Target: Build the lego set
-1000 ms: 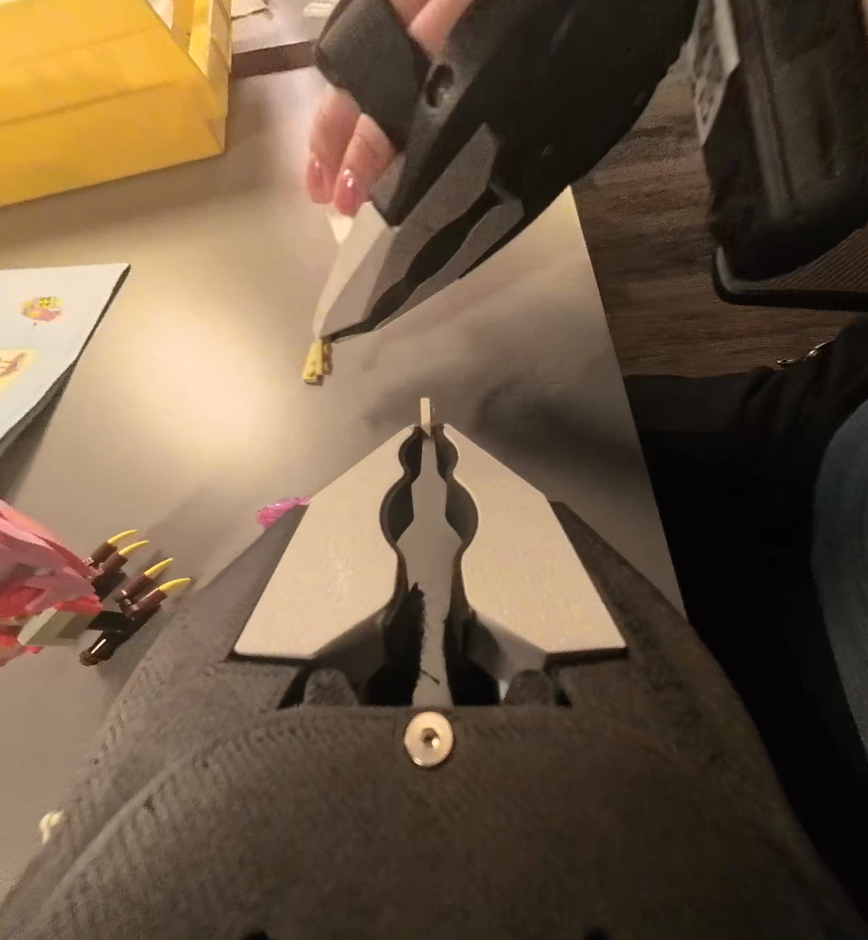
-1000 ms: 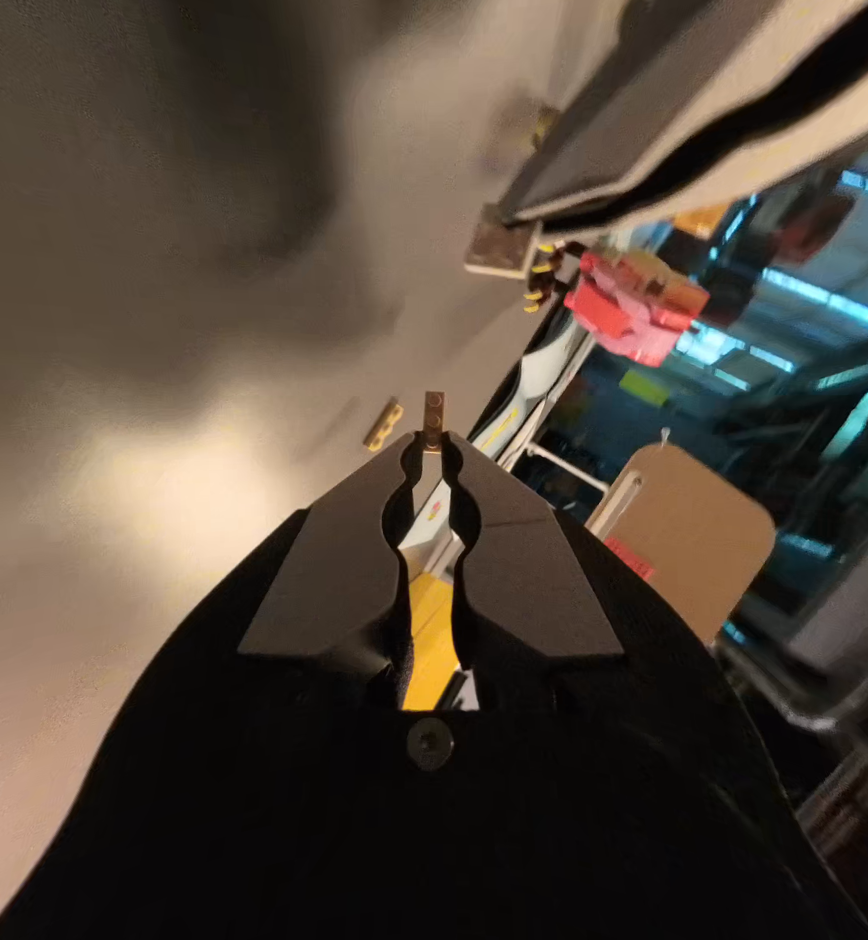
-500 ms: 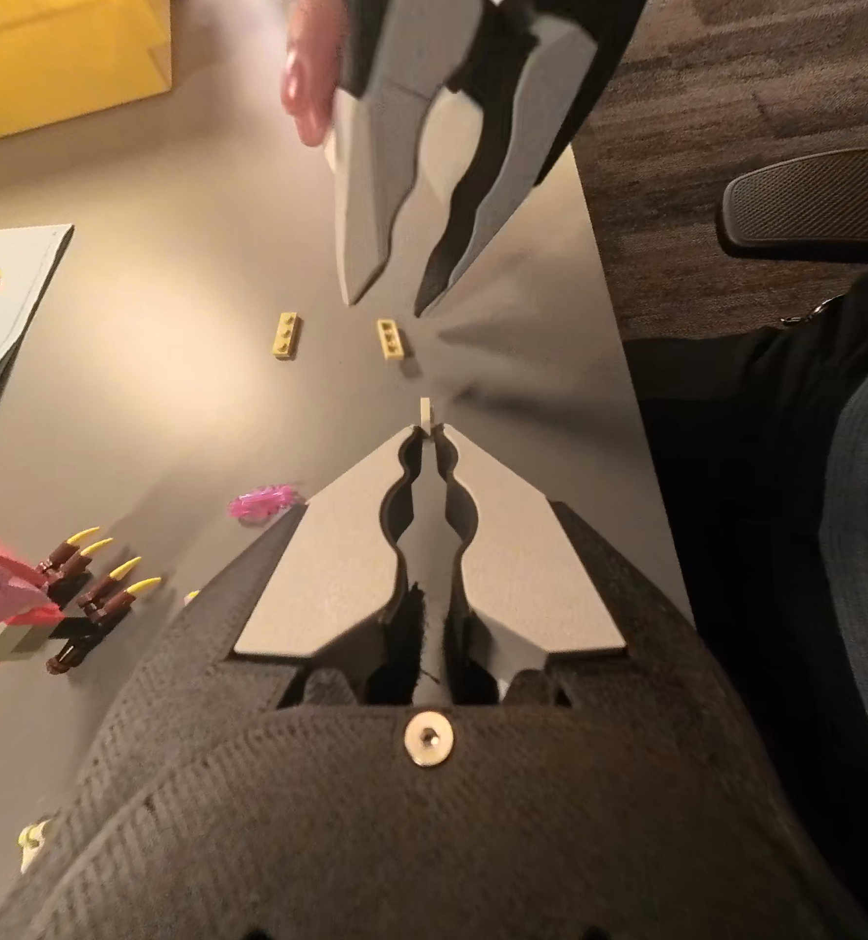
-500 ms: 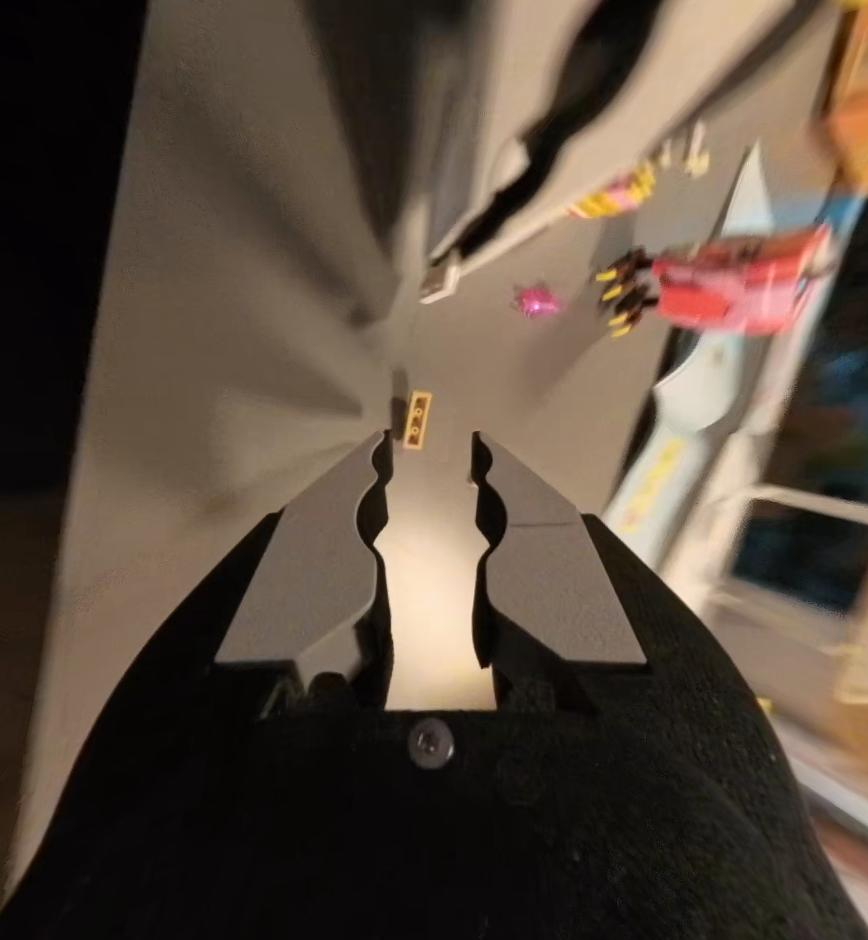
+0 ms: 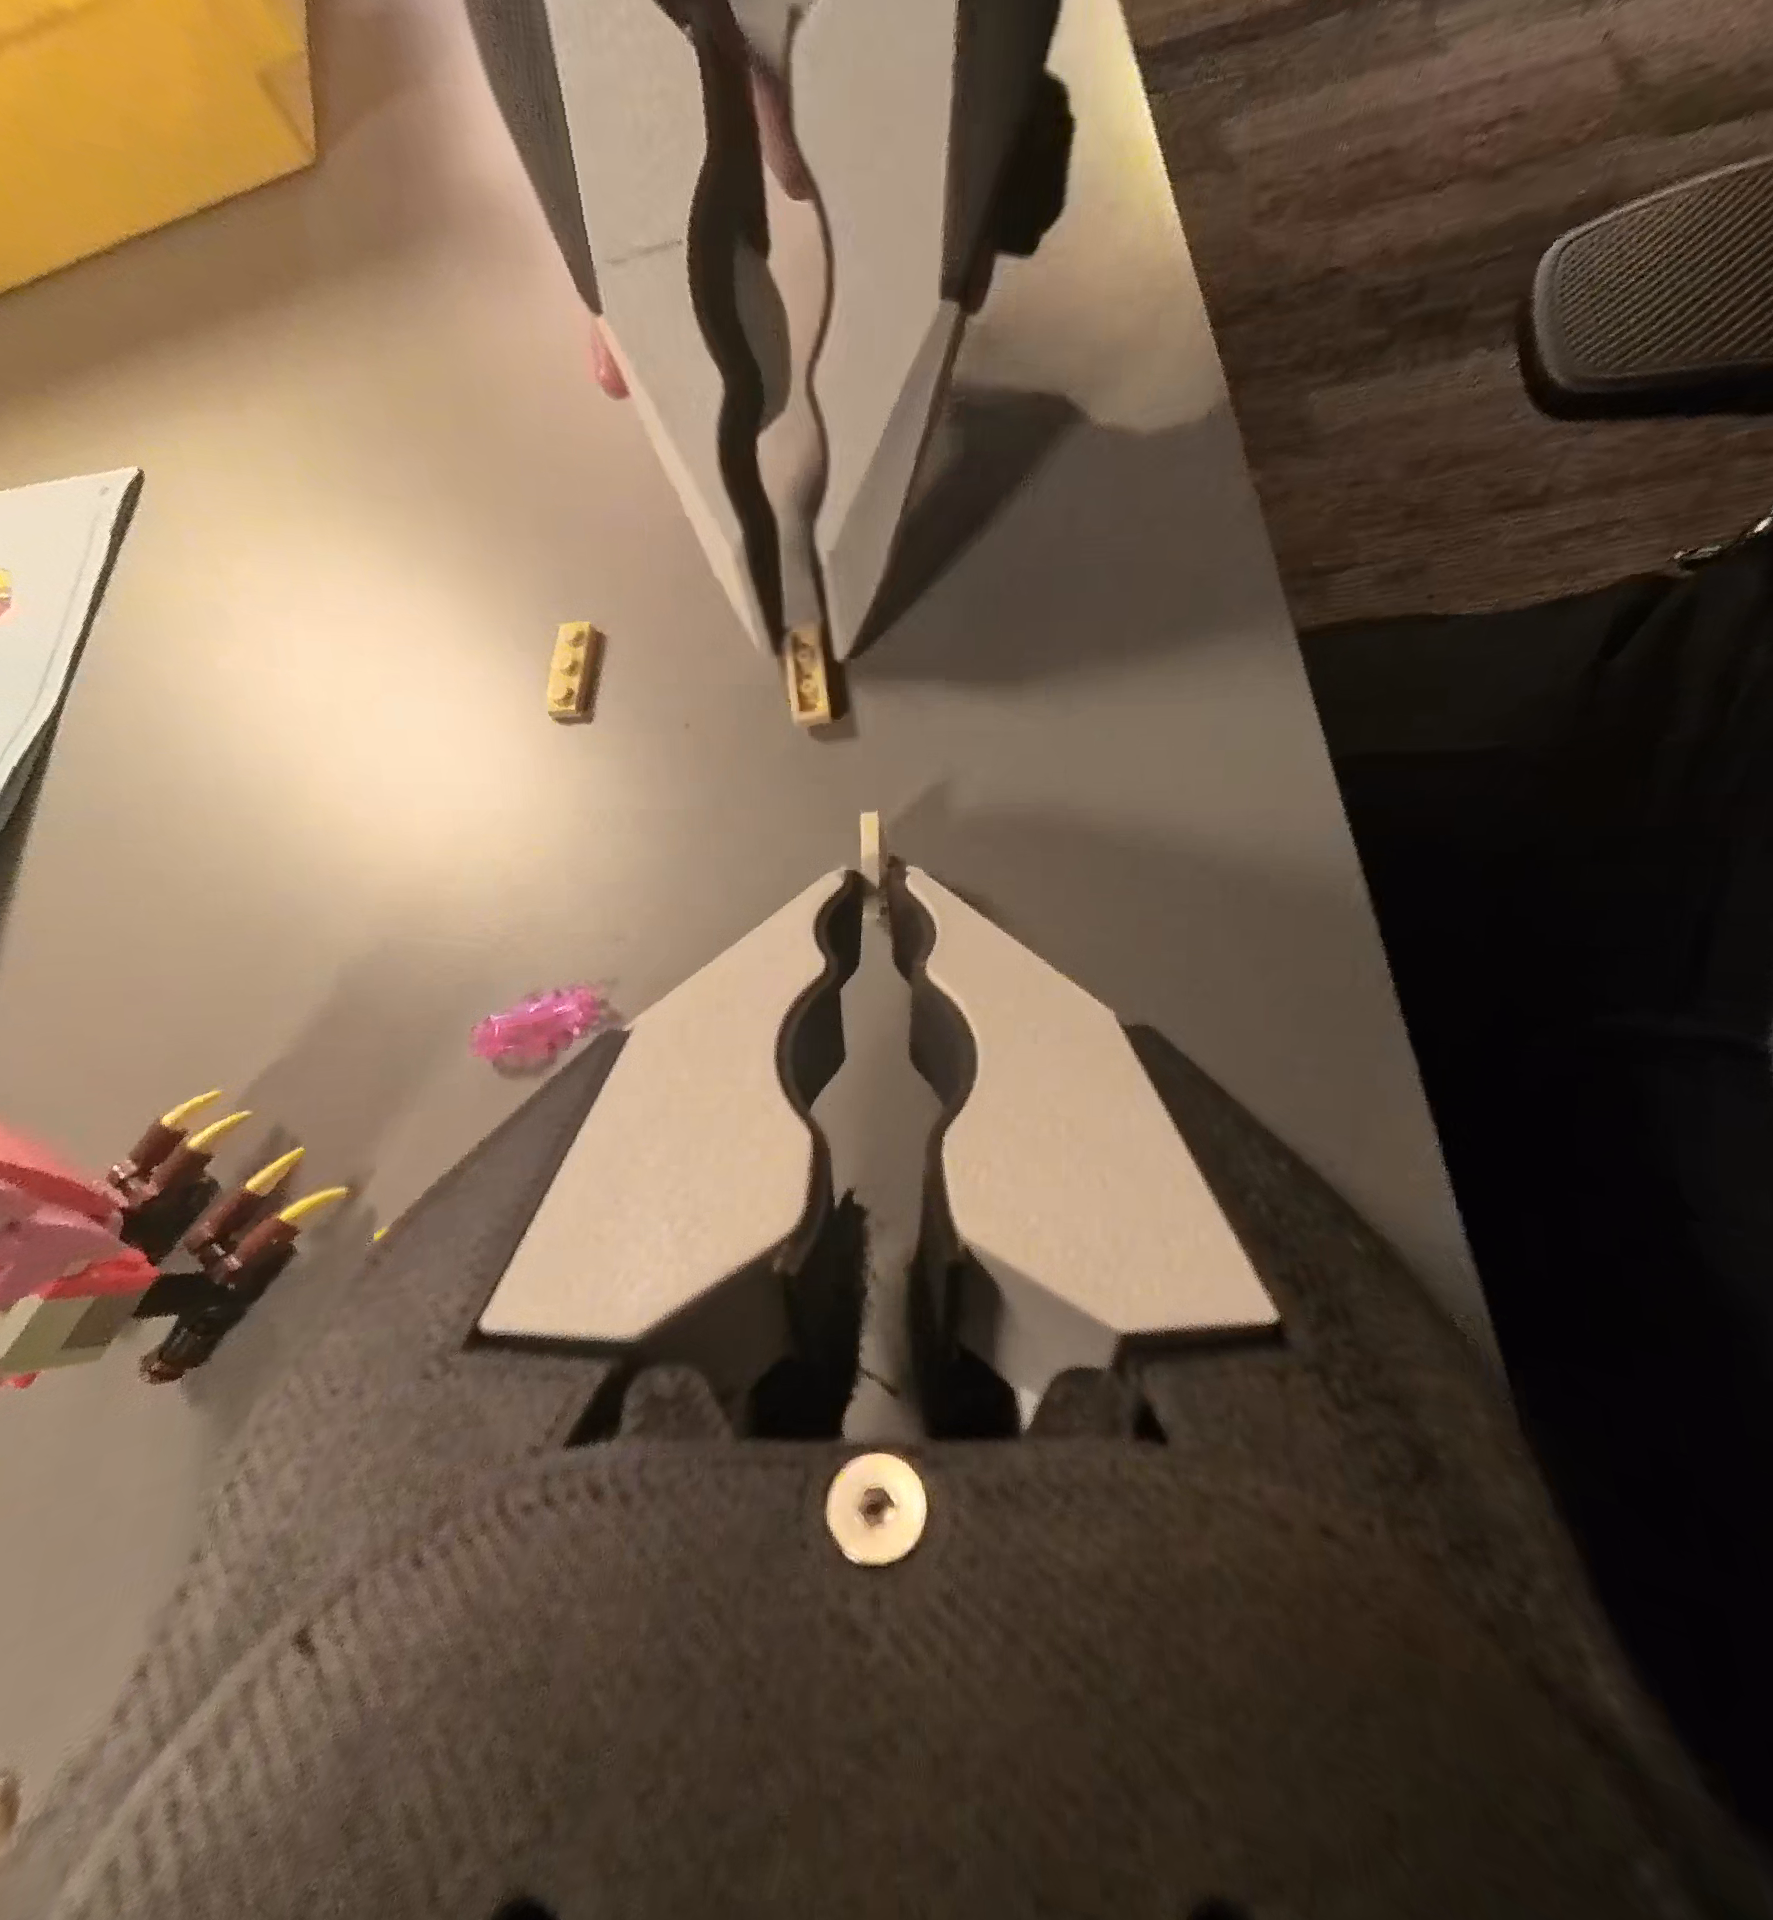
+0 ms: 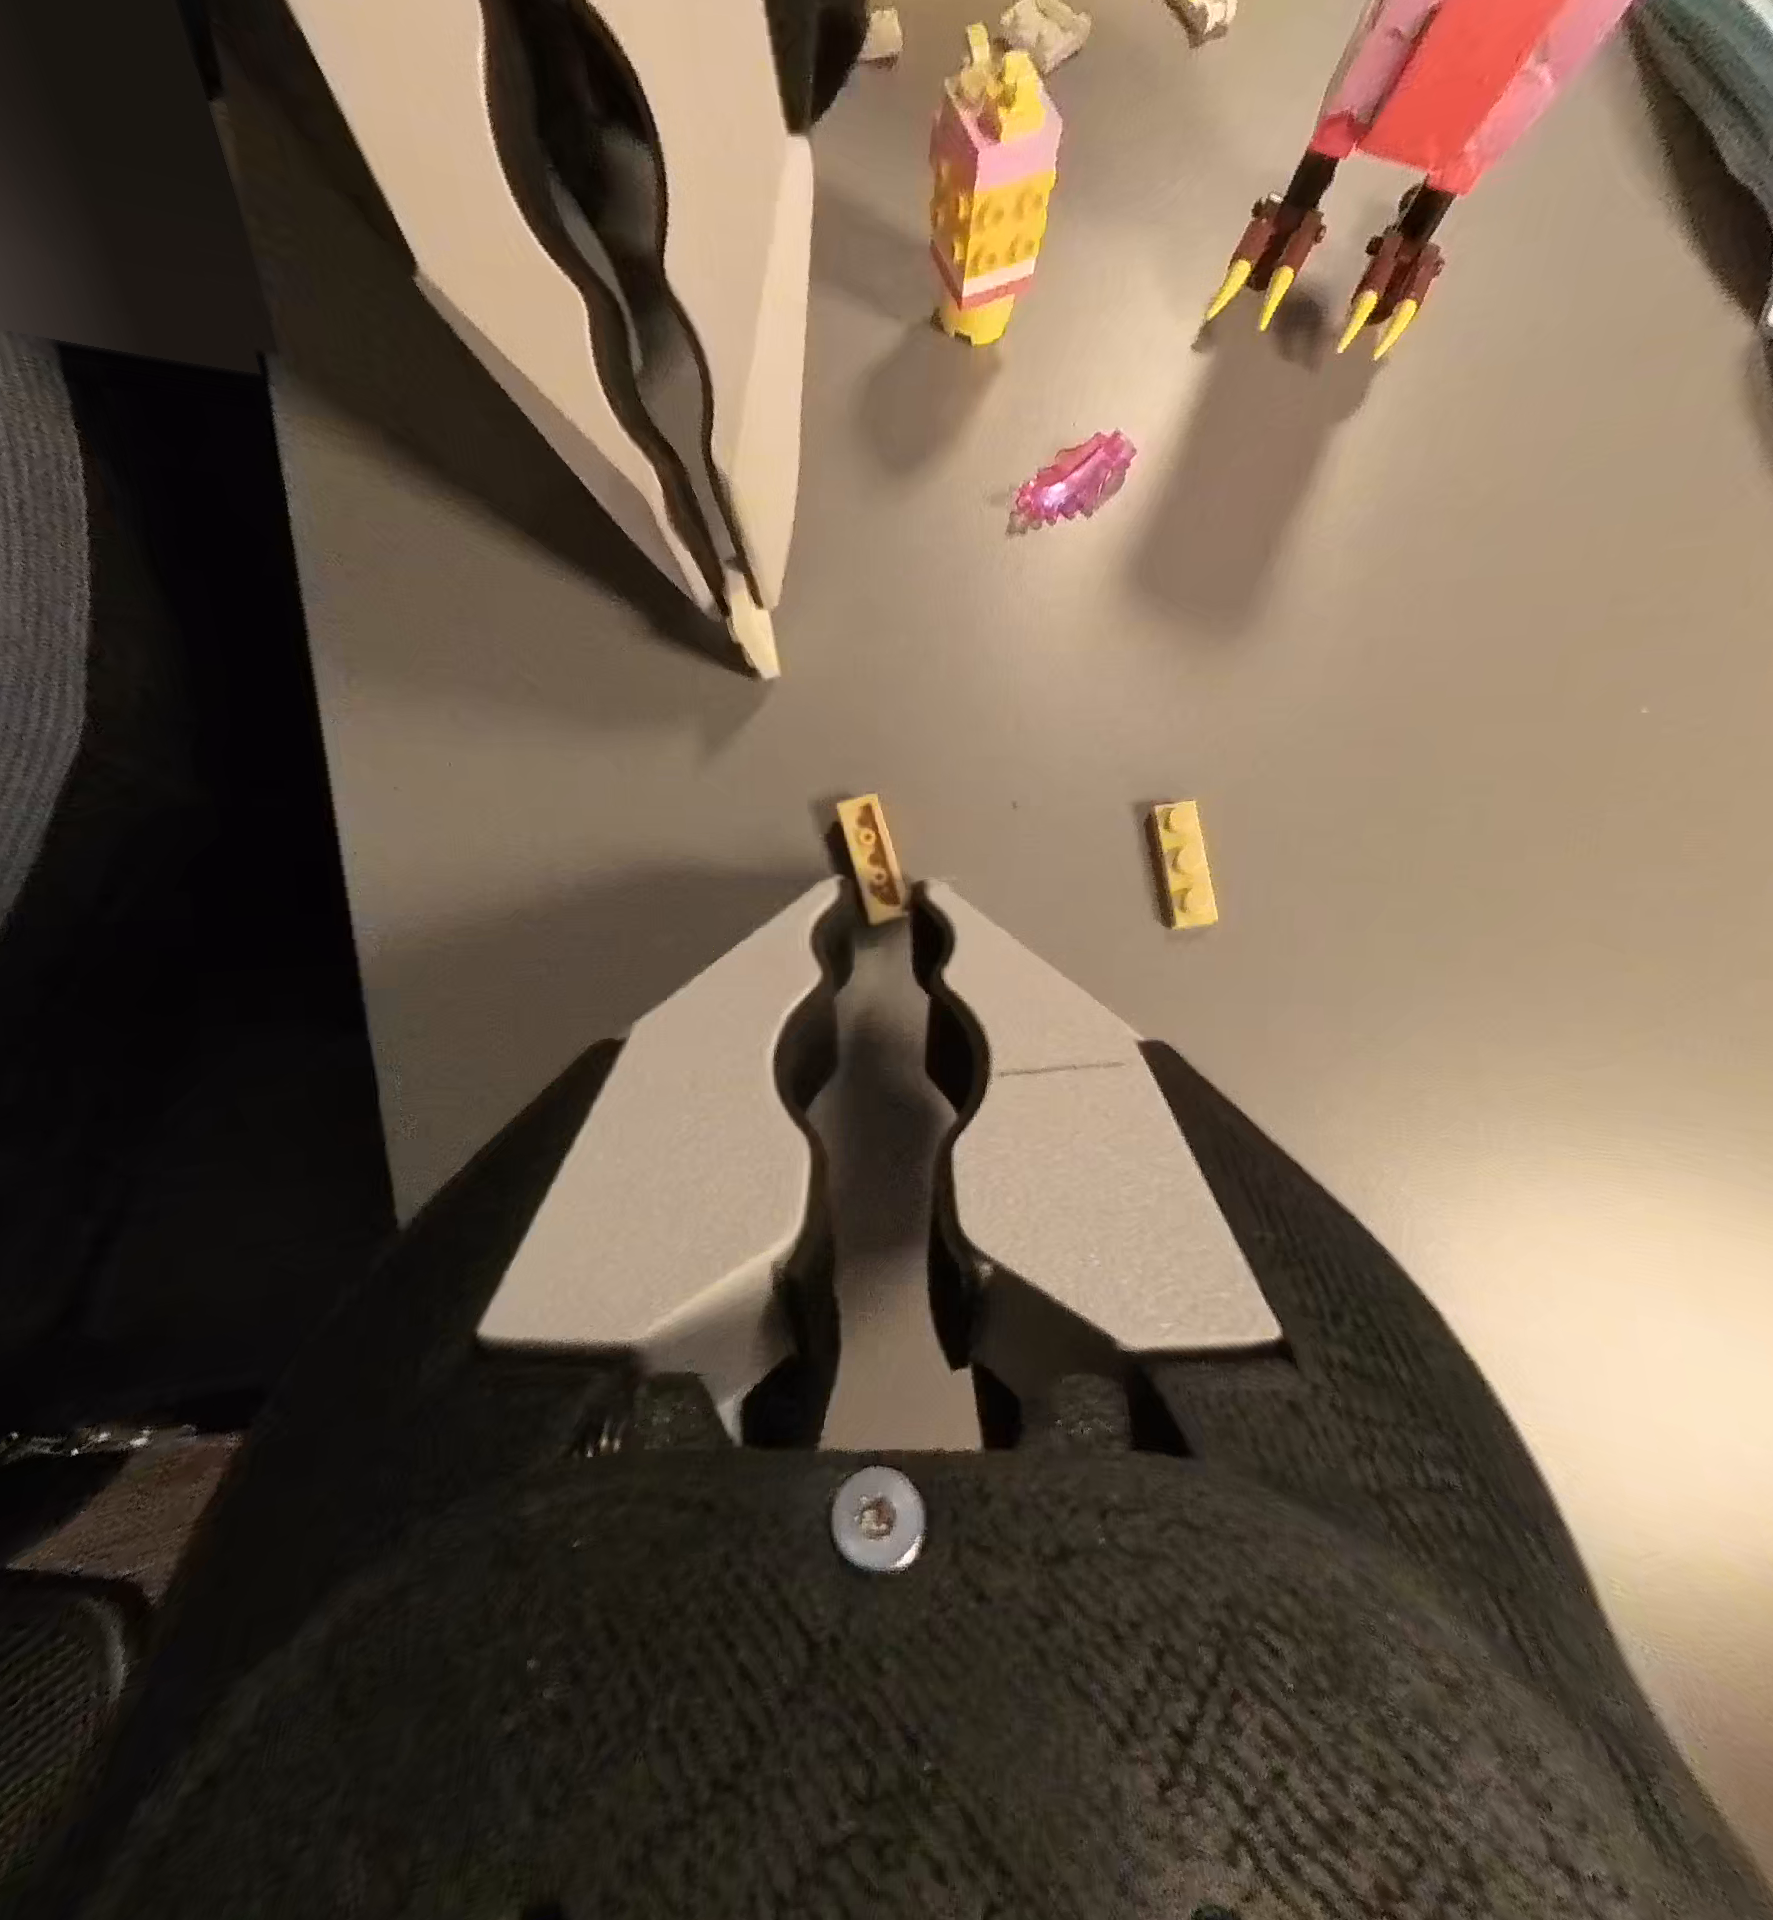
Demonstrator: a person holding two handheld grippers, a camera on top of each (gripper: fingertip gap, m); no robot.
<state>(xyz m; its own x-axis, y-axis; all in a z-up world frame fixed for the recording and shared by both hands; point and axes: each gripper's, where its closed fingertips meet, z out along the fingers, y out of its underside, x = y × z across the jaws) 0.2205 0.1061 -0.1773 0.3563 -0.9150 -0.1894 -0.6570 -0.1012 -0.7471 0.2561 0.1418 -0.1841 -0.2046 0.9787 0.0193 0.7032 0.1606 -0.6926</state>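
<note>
The left tongs (image 5: 869,878) are closed on a small cream-white plate piece (image 5: 868,844), held on edge so that only its thin side pokes out past the tips; both pads press on it. Seen from the right wrist, the same piece (image 6: 757,629) juts from the tip of those tongs above the grey counter (image 6: 1484,727).

The right tongs (image 6: 877,894) are nearly closed on a tan 1x3 plate (image 6: 871,857), gripped at 1 end with its hollow underside facing the right camera, tilted slightly; the pads sit against its 2 long sides. From the left wrist the plate (image 5: 814,681) shows its studs and hangs at the tip of the right tongs, low over the counter.

A second tan 1x3 plate (image 6: 1185,862) lies flat on the counter just right of the held one, studs up. Farther off lie a translucent pink piece (image 6: 1074,483), a yellow-and-pink brick stack (image 6: 991,208) standing upright, and a red-and-pink model with brown, yellow-tipped claws (image 6: 1318,260). A booklet (image 5: 9,644) and a yellow box (image 5: 82,135) sit at the far left.
</note>
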